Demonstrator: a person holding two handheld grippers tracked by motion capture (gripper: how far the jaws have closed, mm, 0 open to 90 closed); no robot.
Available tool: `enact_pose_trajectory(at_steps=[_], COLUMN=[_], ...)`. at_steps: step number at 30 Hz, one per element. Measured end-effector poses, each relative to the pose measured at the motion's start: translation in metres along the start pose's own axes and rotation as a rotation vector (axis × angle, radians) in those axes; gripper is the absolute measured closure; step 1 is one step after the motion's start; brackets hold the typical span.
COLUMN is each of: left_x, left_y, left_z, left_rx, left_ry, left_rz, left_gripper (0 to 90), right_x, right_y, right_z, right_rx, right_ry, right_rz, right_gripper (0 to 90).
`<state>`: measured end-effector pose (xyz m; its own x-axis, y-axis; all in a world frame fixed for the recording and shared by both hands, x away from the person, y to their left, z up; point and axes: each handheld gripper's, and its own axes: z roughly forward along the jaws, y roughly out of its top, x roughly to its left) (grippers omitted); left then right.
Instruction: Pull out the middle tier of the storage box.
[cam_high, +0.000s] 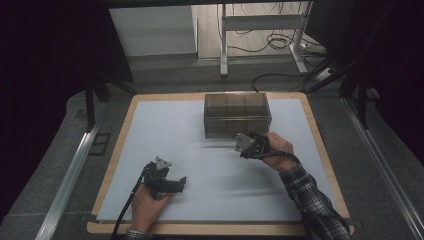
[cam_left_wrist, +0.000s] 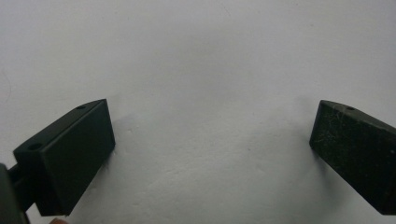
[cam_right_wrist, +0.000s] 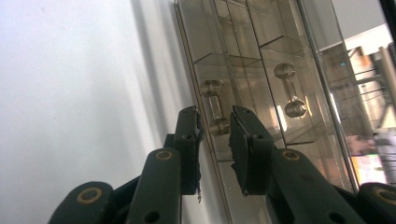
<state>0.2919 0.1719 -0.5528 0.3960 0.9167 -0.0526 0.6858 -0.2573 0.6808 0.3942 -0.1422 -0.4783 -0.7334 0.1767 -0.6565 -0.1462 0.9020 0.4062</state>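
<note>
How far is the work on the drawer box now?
Done: the right gripper has reached the clear box, its jaws around a drawer handle. In hand: the grip; whether the pads press is unclear. Left: pulling the drawer, which looks closed. The left gripper rests open on the white mat.

Left gripper (cam_left_wrist: 212, 140): you are holding it with its two black jaws standing wide apart, one at the lower left, one at the right edge, nothing lying between them. White table surface (cam_left_wrist: 201, 56): it is showing plain and bare behind and between the jaws. Shadows: soft grey ones are falling on the surface just beside each jaw. Screw holes are showing on both jaws' upper faces.
</note>
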Motion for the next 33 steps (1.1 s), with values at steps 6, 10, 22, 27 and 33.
enact_pose_trajectory(at_steps=[6, 10, 22, 27, 33], left_x=[0.000, 0.000, 0.000, 0.000, 0.000], left_y=[0.000, 0.000, 0.000, 0.000, 0.000], left_z=[0.000, 0.000, 0.000, 0.000, 0.000], left_rx=[-0.001, -0.001, -0.001, -0.001, -0.001], left_ry=[0.000, 0.000, -0.001, -0.001, -0.001], left_rz=[0.000, -0.002, -0.003, -0.003, -0.003], left_gripper=[0.0, 0.0, 0.0, 0.0, 0.0], right_x=[-0.011, -0.015, -0.039, -0.049, -0.063], right_y=[-0.002, -0.004, -0.010, -0.015, -0.025], right_z=[-0.003, -0.002, -0.007, -0.007, -0.004], right_rx=[-0.009, -0.008, -0.052, -0.046, -0.042], right_ry=[0.071, 0.099, 0.207, 0.243, 0.278], right_rz=[0.044, 0.067, 0.162, 0.189, 0.204], right_gripper=[70.5, 70.4, 70.3, 70.3, 70.3])
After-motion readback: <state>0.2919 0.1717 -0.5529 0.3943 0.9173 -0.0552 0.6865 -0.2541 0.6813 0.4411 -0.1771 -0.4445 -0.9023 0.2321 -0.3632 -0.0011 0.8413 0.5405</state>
